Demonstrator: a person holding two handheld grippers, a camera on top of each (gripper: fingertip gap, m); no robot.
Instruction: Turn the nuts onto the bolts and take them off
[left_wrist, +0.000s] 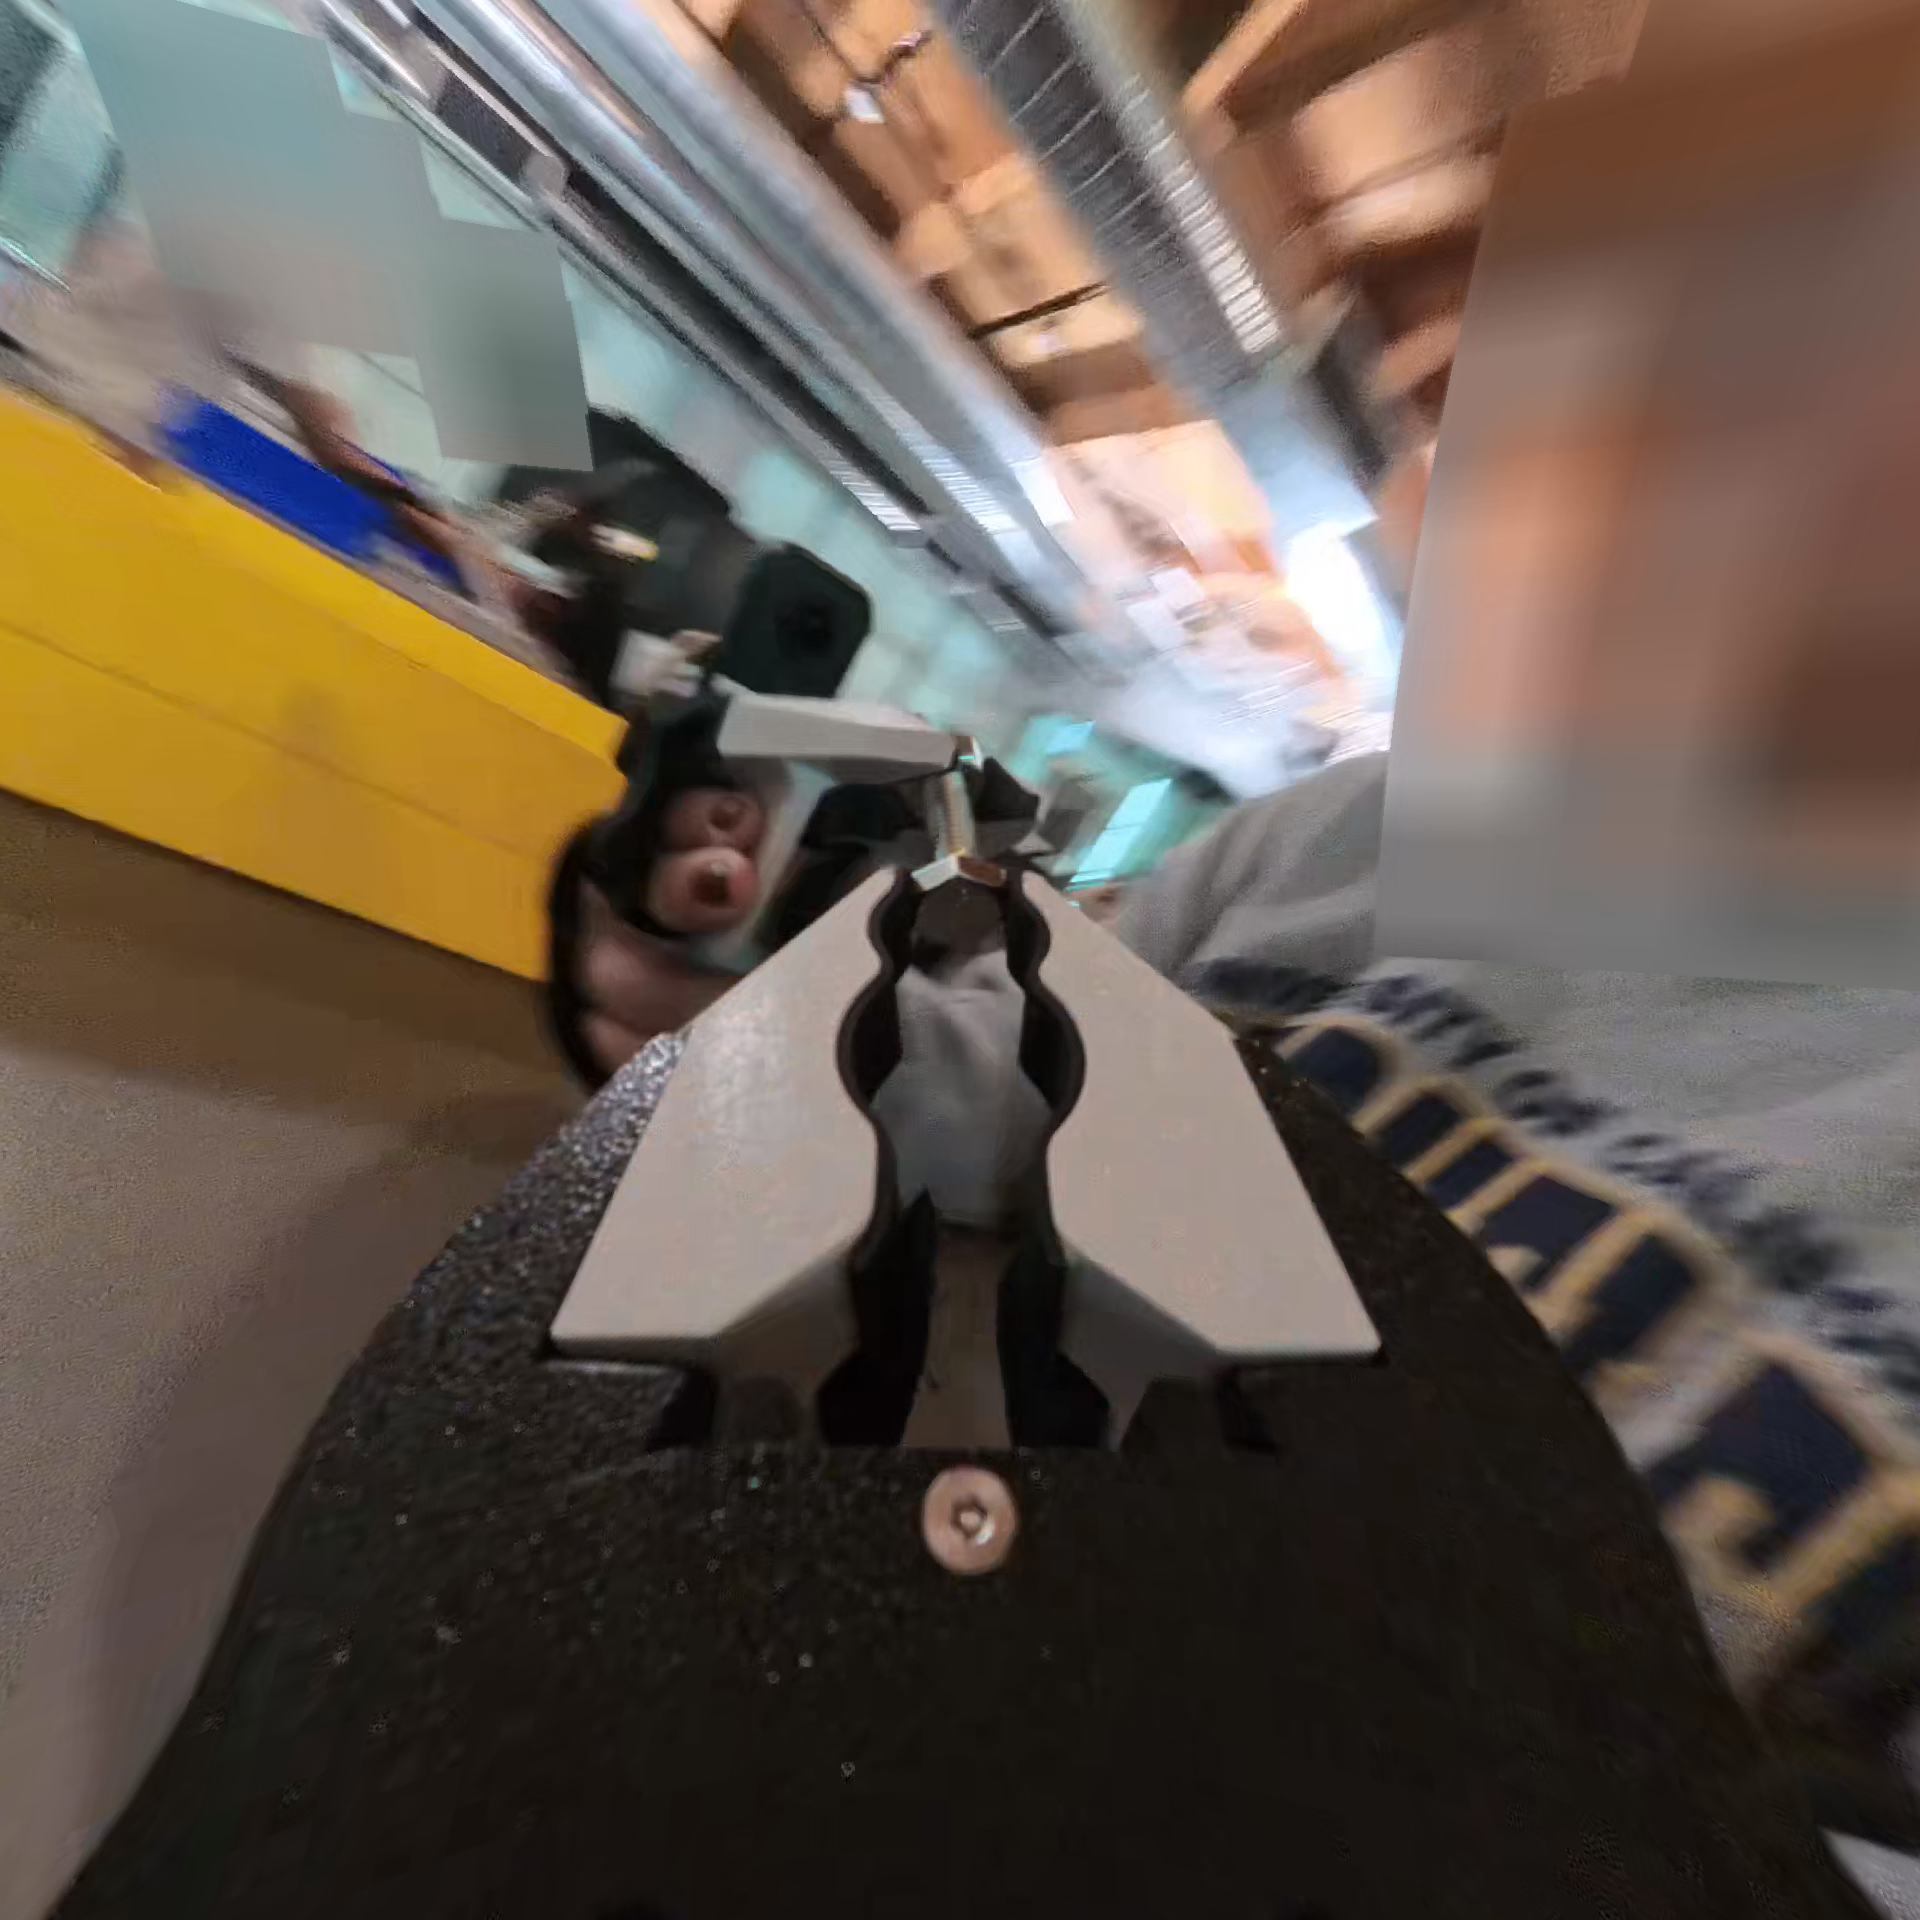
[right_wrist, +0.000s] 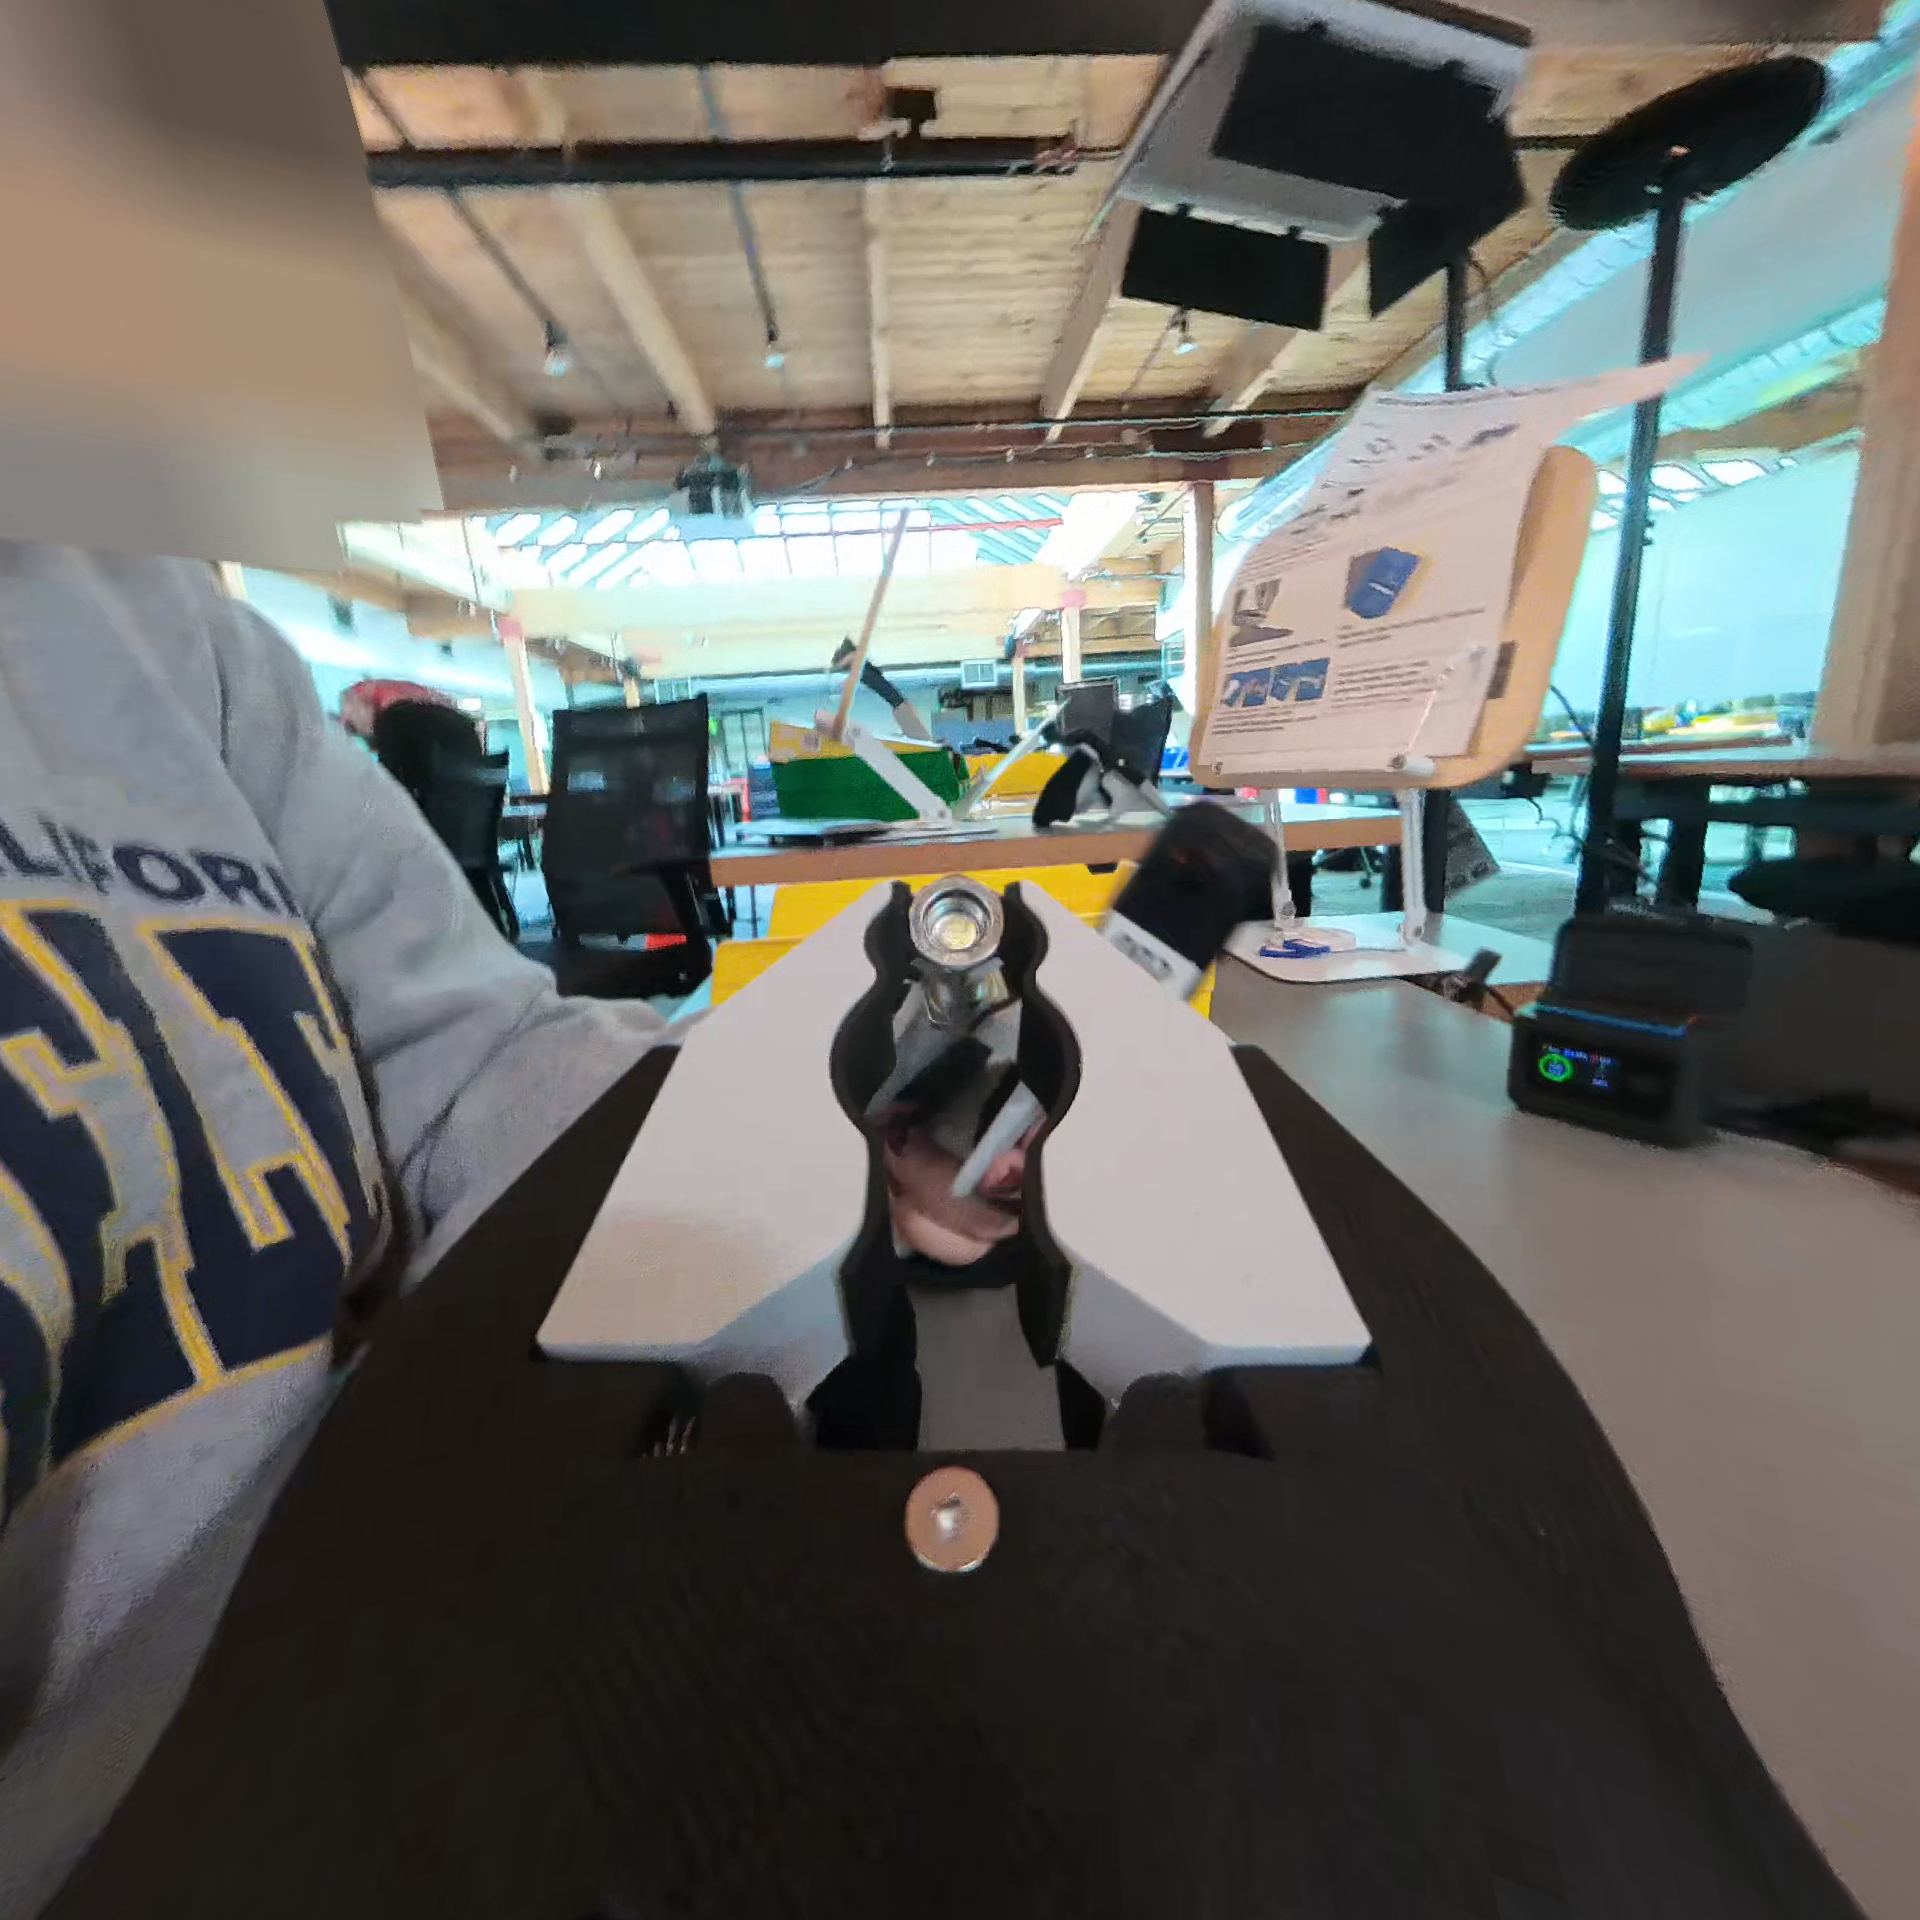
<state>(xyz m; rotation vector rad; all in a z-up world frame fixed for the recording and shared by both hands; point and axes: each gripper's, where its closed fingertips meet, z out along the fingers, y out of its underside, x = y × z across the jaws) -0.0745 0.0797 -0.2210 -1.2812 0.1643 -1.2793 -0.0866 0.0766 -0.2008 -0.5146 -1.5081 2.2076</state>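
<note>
Both grippers are held up in the air against each other, on one silver bolt. My left gripper (left_wrist: 958, 883) is shut on the bolt's hex head (left_wrist: 958, 871). The threaded shaft (left_wrist: 958, 816) runs up from it to my right gripper (left_wrist: 883, 743), which shows beyond with a hand on it. In the right wrist view my right gripper (right_wrist: 956, 914) is shut on a round silver nut (right_wrist: 956, 925) at its tips. The shaft (right_wrist: 940, 1003) leads away between the fingers towards the left gripper's grey finger (right_wrist: 997, 1132). The left view is blurred.
A yellow bin (left_wrist: 260, 675) stands on the pale table (left_wrist: 208, 1091) to the left. A paper on a wooden stand (right_wrist: 1382, 623), a small black device with a lit screen (right_wrist: 1600, 1070) and a black pole (right_wrist: 1631, 623) are at the right. A person's grey sweatshirt (right_wrist: 156, 1039) is close by.
</note>
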